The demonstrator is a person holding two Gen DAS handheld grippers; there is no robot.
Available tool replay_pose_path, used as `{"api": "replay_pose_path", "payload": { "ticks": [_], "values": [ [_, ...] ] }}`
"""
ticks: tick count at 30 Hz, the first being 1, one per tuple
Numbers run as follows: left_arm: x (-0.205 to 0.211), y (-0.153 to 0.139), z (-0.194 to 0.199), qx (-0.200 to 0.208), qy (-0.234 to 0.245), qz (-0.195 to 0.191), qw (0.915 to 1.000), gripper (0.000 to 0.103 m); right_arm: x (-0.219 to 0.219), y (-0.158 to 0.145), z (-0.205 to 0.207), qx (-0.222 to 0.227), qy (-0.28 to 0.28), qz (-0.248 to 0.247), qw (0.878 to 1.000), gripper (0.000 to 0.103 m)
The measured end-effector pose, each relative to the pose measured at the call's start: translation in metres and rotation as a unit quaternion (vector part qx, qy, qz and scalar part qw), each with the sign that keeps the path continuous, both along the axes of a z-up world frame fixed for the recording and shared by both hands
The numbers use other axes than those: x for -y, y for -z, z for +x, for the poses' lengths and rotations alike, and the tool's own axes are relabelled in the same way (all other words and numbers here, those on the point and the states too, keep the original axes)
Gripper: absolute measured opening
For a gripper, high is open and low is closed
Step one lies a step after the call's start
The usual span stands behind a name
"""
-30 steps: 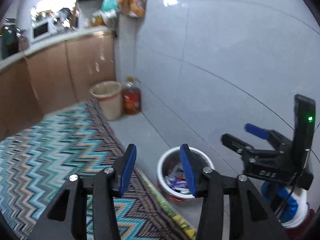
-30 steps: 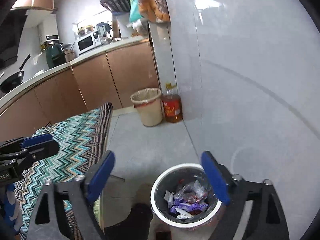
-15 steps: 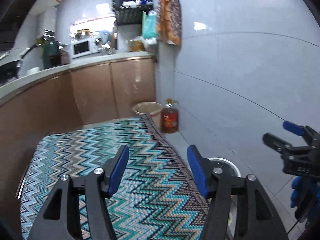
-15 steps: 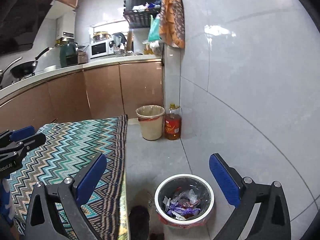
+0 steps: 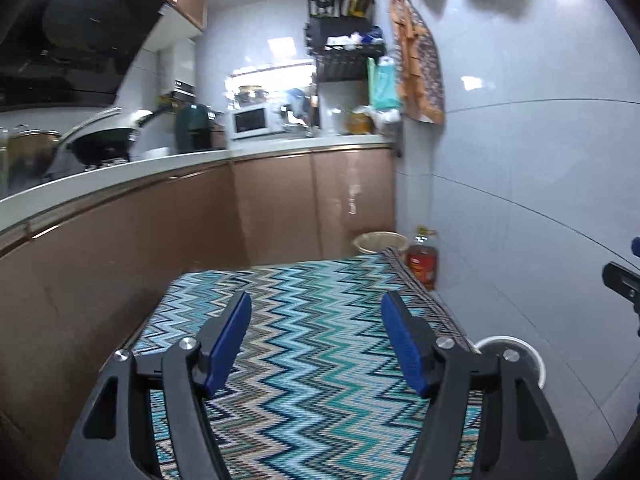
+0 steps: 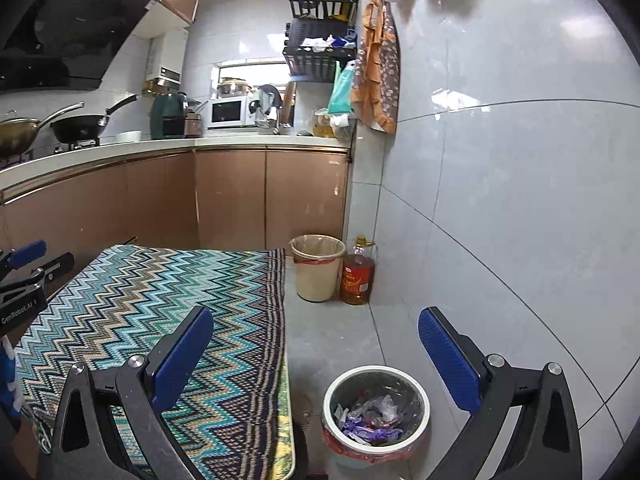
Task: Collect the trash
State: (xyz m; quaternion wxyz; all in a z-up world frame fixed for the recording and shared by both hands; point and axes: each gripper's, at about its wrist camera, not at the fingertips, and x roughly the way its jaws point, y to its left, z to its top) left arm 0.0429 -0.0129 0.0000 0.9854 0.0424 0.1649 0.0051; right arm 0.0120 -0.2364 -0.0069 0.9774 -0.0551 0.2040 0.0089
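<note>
— What are the two grippers doing right now?

— The left gripper (image 5: pixel 316 338) is hanging over the surface (image 5: pixel 320 380) with the zigzag cloth, its blue fingers (image 5: pixel 230 344) spread apart and holding nothing. The right gripper (image 6: pixel 316 356) is hovering off the cloth's right edge, above the floor (image 6: pixel 332 336), its fingers spread even wider, also holding nothing.

— And the trash?

— It is sitting in the small bin (image 6: pixel 376 412) on the floor, just beside the surface's right edge and close to the tiled wall (image 6: pixel 500 200). Crumpled wrappers (image 6: pixel 370 416), purple and clear, are lying in the bottom of it. From the left side only the bin's white rim (image 5: pixel 508 346) is showing past the gripper.

— Anything else down there?

— A beige bucket (image 6: pixel 317 268) is standing farther back against the cabinets, with a bottle of oil (image 6: pixel 357 274) touching or just beside it on the right. The cloth itself is lying flat, nothing on it that I can make out.
</note>
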Motion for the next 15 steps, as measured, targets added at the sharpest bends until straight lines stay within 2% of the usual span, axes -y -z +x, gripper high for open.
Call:
{"api": "replay_pose_path", "payload": {
  "ticks": [5,15],
  "values": [
    [-0.010,0.002,-0.004,0.003,-0.035,0.005,0.9994,0.068,-0.009,0.001,-0.005,0.002,-0.012,-0.002,1.000,0.103],
    [-0.025,-0.003,-0.016,0.026,-0.059,-0.016,0.9978,0.069,-0.013,-0.001,-0.013,0.011,-0.023,-0.001,1.000,0.103]
  ]
}}
